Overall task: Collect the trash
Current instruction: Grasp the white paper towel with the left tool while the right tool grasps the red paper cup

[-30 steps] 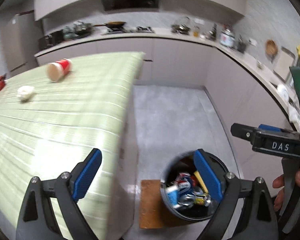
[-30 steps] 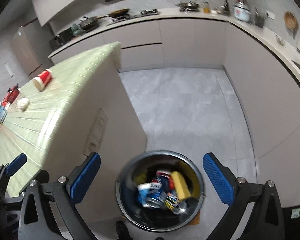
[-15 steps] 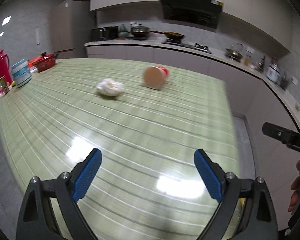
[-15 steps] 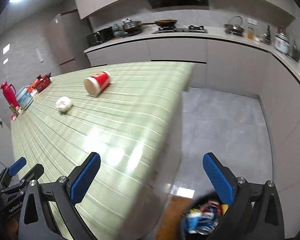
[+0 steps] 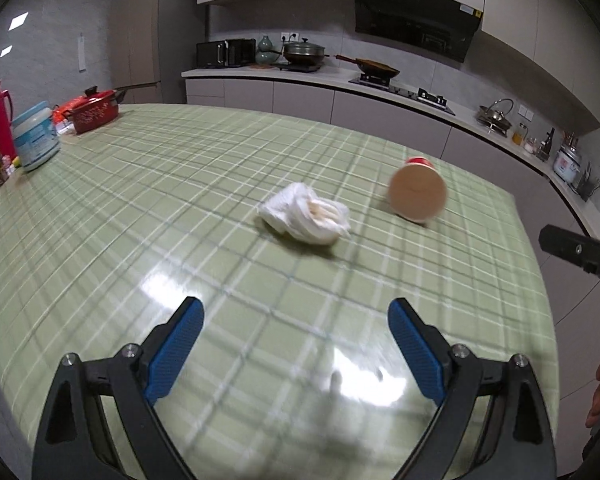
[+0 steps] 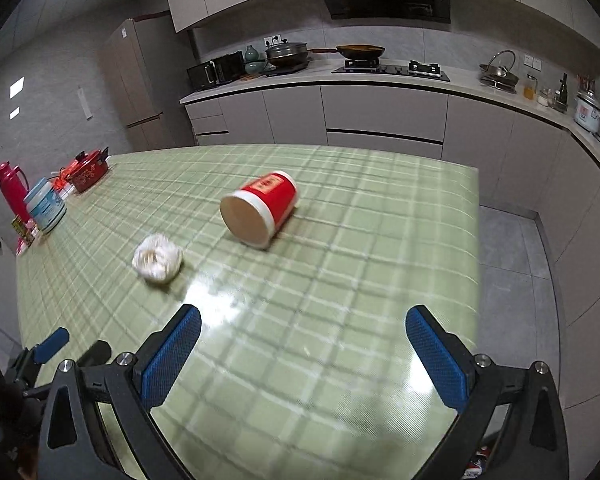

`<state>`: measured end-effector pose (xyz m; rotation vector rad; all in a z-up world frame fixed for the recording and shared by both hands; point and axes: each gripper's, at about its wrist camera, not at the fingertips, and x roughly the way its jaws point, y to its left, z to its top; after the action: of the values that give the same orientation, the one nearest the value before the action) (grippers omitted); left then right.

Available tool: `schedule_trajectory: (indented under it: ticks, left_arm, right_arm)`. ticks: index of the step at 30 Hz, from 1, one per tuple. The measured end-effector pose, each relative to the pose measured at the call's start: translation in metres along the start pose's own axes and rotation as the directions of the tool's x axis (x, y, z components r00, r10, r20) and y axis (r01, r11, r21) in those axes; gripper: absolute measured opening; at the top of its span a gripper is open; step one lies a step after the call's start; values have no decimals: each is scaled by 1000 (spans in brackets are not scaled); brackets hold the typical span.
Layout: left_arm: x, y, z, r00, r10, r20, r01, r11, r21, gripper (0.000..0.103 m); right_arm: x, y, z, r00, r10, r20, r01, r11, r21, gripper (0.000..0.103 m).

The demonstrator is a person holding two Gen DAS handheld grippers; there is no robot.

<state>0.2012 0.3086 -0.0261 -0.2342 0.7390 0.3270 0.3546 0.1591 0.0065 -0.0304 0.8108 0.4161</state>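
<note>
Crumpled tissue [image 5: 305, 219] and tipped red paper cup [image 6: 259, 209] beside it left on worktop [image 5: 140, 208]; both grippers' jaws open, empty.

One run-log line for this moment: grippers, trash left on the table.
left gripper: open, empty | right gripper: open, empty | tissue wad: on table | red cup: on its side, apart from wad

Black-framed tongs [image 5: 294, 344] with blue ribbed pads [image 5: 176, 352], silver screws
</note>
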Motion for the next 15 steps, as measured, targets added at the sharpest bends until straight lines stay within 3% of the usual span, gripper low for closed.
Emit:
schedule_trajectory:
  ticks: [7, 15]
  left_arm:
    - [51, 6, 32, 997, -64, -38, 65, 998, 9, 94]
    - [97, 9, 54, 993, -67, -94, 71, 997, 44, 94]
  right_arm:
    - [57, 27, 34, 1000, -16, -18, 16, 1000, 22, 103]
    - [110, 49, 67, 999, -6, -34, 8, 999, 54, 103]
